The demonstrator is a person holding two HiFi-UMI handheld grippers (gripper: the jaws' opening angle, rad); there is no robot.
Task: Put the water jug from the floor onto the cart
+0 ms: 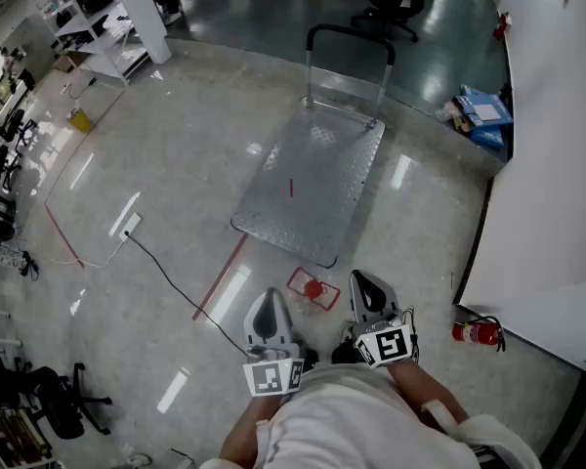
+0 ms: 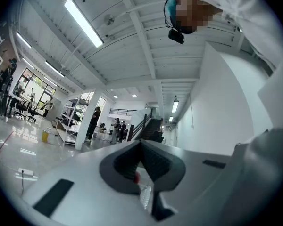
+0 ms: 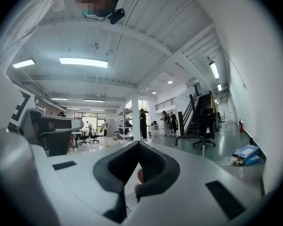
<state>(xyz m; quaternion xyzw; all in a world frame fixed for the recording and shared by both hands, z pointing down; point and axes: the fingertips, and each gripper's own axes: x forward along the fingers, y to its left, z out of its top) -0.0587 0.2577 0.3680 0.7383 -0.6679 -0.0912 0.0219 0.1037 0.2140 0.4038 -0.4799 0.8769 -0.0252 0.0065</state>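
Note:
The water jug (image 1: 313,288) stands on the floor in the head view; from above it shows as a clear square outline with a red cap. It sits just short of the near edge of the silver flat cart (image 1: 308,179), whose handle (image 1: 350,37) is at the far end. My left gripper (image 1: 271,295) is at the jug's left and my right gripper (image 1: 363,277) at its right, both apart from it. Both are shut and hold nothing. In the left gripper view (image 2: 141,142) and the right gripper view (image 3: 139,144) the jaws meet at the tips and point level into the hall.
A white partition (image 1: 547,164) runs along the right with a red fire extinguisher (image 1: 479,332) at its foot and blue boxes (image 1: 483,115) beyond. A black cable and power strip (image 1: 129,227) and a red tape line (image 1: 220,279) cross the floor at left. Shelves (image 1: 88,18) stand far left.

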